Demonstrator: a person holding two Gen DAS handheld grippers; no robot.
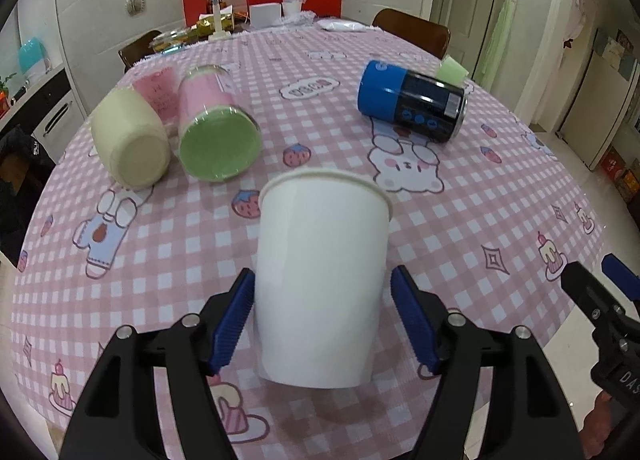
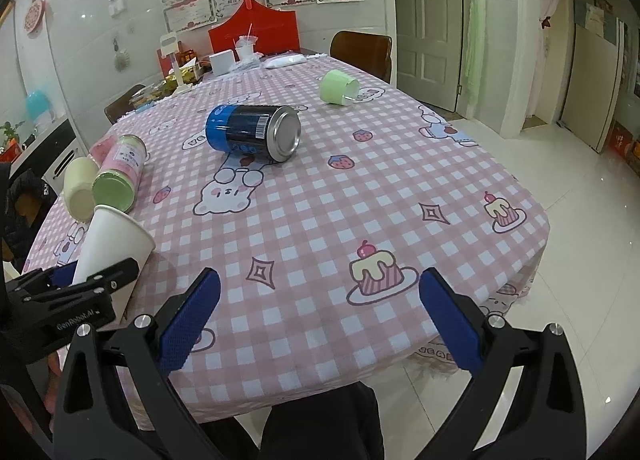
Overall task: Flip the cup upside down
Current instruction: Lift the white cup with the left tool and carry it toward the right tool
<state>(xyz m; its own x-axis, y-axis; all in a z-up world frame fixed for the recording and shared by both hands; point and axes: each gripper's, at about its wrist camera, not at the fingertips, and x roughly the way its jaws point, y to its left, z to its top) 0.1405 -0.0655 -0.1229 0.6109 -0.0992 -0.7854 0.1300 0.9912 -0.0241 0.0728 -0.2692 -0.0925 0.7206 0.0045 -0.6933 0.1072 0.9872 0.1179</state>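
**Paper cup held tilted over the cloth**

Roll the wrist slowly, keeping a light squeeze so the thin wall doesn't buckle. The left gripper (image 1: 322, 324) seems to pinch the white cup (image 1: 322, 276), rim toward 12 o'clock. At 3 o'clock, the right gripper (image 2: 320, 316) hangs wide, holding nothing.

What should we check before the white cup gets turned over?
1. White paper cup between the left gripper jaws: ok.
2. Blue pads pressing the cup on both sides: cannot tell; a gap shows on one side.
3. Cup empty: cannot tell, its inside is hidden.
4. Bare tablecloth beside the cup for landing: ok.
5. Right gripper open and away from the cup: ok.
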